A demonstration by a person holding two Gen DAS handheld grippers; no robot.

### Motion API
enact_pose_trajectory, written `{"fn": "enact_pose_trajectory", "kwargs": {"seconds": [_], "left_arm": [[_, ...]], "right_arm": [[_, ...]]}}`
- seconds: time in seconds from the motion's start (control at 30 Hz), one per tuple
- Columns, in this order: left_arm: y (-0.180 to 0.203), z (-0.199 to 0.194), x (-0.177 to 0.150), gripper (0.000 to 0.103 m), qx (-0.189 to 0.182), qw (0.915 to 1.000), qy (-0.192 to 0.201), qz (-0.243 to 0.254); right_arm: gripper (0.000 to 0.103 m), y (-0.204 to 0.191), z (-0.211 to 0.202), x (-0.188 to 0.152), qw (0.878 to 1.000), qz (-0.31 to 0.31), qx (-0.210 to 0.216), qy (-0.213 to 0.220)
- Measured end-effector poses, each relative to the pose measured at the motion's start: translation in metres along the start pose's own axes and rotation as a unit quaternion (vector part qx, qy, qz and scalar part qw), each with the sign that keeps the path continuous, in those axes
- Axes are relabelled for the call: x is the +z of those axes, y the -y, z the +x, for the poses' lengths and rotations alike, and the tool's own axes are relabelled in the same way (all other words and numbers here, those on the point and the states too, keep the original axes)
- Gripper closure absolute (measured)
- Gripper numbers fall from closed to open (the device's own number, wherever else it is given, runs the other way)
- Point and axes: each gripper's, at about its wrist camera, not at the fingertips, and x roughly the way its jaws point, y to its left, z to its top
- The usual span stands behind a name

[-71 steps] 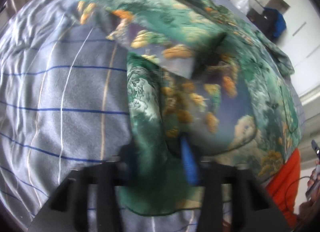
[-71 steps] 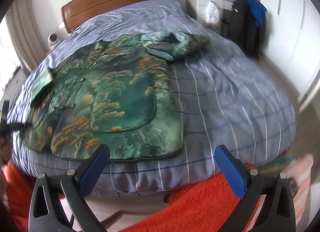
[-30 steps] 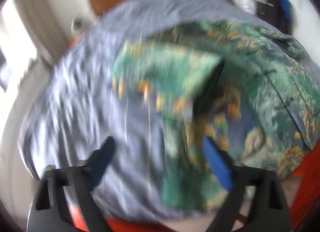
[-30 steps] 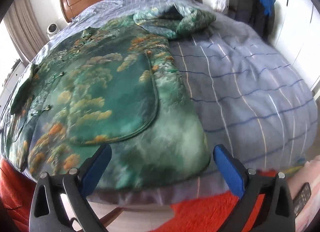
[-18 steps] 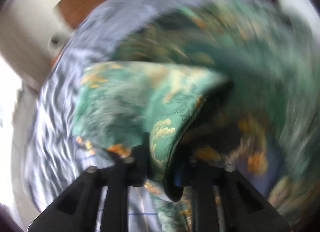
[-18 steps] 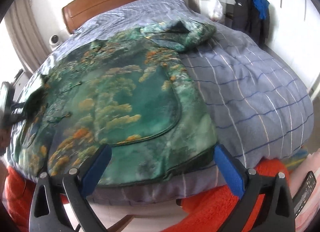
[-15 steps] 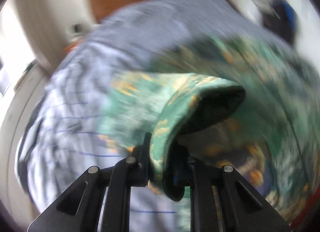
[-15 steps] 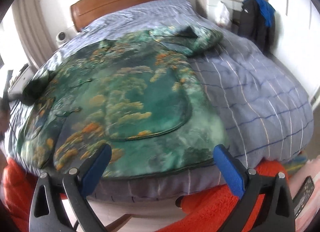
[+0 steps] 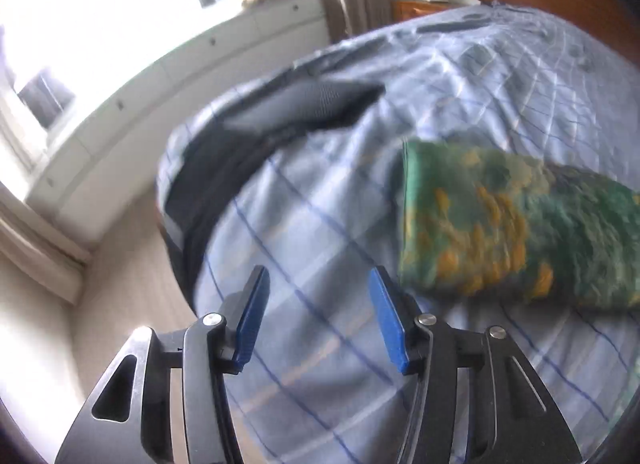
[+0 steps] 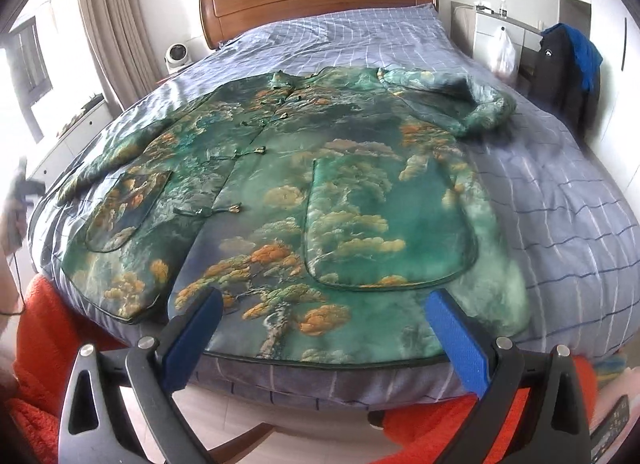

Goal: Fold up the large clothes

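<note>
left gripper (image 9: 316, 318) released, empty | right gripper (image 10: 324, 334) spread wide, empty | risk: slippery jacket (image 10: 320, 200) slides off bed (image 10: 560, 192) edge when hem is pulled

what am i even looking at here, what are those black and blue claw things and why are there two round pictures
The claws are two hand-held grippers, one in each of a person's hands. Each carries a wide-angle camera looking along its two blue-padded fingers, which gives the two round pictures.

The right-hand camera shows the right gripper, jaws wide open and holding nothing, at the foot of a bed with a grey-blue checked cover. A large green padded jacket with an orange cloud pattern lies spread flat on it, front up.

The left-hand camera shows the left gripper, also open and holding nothing, over the bed's side. The green patterned piece to its right is the jacket's sleeve, lying on the cover.
</note>
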Motion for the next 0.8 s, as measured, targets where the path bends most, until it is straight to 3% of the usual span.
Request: {"fn": "enact_pose_trajectory", "kwargs": {"seconds": [0.1,0.17,0.3,0.4,0.47,0.53,0.57,0.6,0.63,0.67,0.7,0.73,0.77,0.8], "left_arm": [[0.013,-0.029,-0.028,0.037,-0.050,0.9987,0.001,0.007],[0.029,-0.045,-0.042,0.030,-0.084,0.9960,0.014,0.025],[0.063,-0.087,-0.069,0.025,-0.148,0.9870,0.036,0.052],[0.085,-0.115,-0.090,0.024,-0.173,0.9810,0.040,0.078],[0.094,-0.135,-0.106,0.023,-0.178,0.9783,0.042,0.098],[0.101,-0.144,-0.122,0.020,-0.176,0.9766,0.043,0.116],[0.104,-0.145,-0.133,0.019,-0.172,0.9758,0.043,0.128],[0.108,-0.145,-0.143,0.019,-0.165,0.9752,0.041,0.143],[0.112,-0.144,-0.151,0.019,-0.155,0.9749,0.038,0.155],[0.116,-0.143,-0.161,0.019,-0.146,0.9741,0.035,0.169],[0.117,-0.143,-0.166,0.019,-0.145,0.9734,0.035,0.174],[0.119,-0.145,-0.171,0.019,-0.145,0.9723,0.035,0.180],[0.121,-0.146,-0.173,0.019,-0.146,0.9710,0.037,0.185],[0.124,-0.148,-0.175,0.019,-0.147,0.9698,0.040,0.190]], "right_arm": [[0.002,0.021,-0.008,0.023,0.999,-0.021,-0.025,0.009],[0.002,0.041,-0.005,0.057,0.997,-0.051,-0.061,0.016],[0.002,0.063,0.047,0.134,0.972,-0.176,-0.154,0.010],[0.002,0.066,0.122,0.179,0.936,-0.275,-0.217,-0.021],[0.002,0.071,0.179,0.198,0.900,-0.335,-0.272,-0.058],[0.004,0.074,0.230,0.207,0.855,-0.397,-0.324,-0.081],[0.008,0.076,0.250,0.209,0.832,-0.423,-0.348,-0.085],[0.021,0.080,0.263,0.212,0.820,-0.434,-0.364,-0.085],[0.032,0.085,0.272,0.216,0.817,-0.430,-0.375,-0.086],[0.061,0.095,0.272,0.226,0.835,-0.396,-0.373,-0.086],[0.074,0.108,0.266,0.236,0.863,-0.342,-0.362,-0.081],[0.074,0.130,0.246,0.249,0.904,-0.247,-0.343,-0.059],[0.074,0.152,0.224,0.256,0.929,-0.165,-0.329,-0.035],[0.073,0.170,0.204,0.256,0.943,-0.103,-0.315,-0.016]]}}
